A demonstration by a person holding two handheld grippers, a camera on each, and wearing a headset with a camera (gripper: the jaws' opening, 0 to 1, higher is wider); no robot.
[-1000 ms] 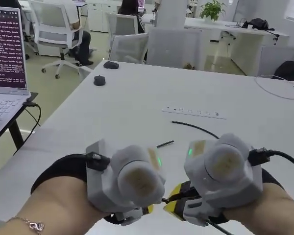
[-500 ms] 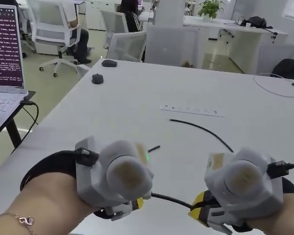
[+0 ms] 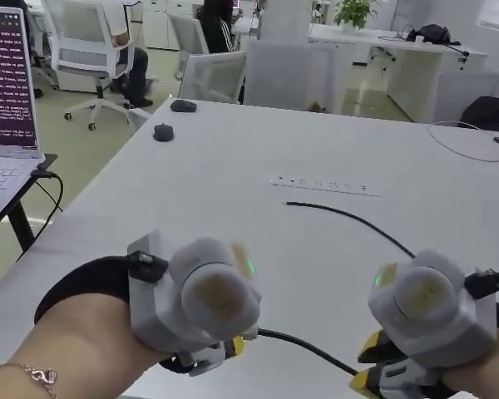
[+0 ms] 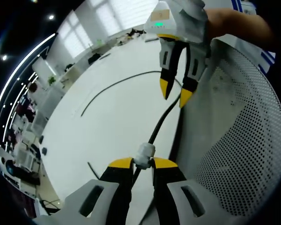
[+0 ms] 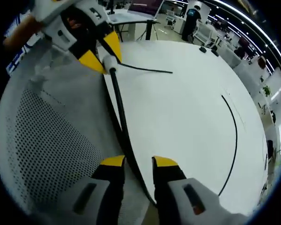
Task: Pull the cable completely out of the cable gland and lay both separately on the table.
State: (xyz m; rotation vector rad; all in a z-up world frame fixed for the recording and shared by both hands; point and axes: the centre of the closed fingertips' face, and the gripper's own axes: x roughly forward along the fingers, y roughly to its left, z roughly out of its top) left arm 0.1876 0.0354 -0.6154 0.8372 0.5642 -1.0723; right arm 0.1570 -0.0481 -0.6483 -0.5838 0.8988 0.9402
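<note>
Left gripper view: cable gland [image 4: 144, 153] being held, cable [image 4: 163, 121] not yet out.
The gland is being pinched by the left gripper [image 4: 143, 163] fingers. The cable is being led between the right gripper [image 5: 139, 161] fingers, their hold not discernible. A short end is showing beyond the gland, over the tabletop [image 5: 187, 103]; extraction and laying-down are being awaited.

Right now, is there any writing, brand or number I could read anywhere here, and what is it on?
Laptop screen: lines of pale text on a dark window, too small to read.
Power strip: small marks along it, too blurred to read.
I can make out no other legible text.
</note>
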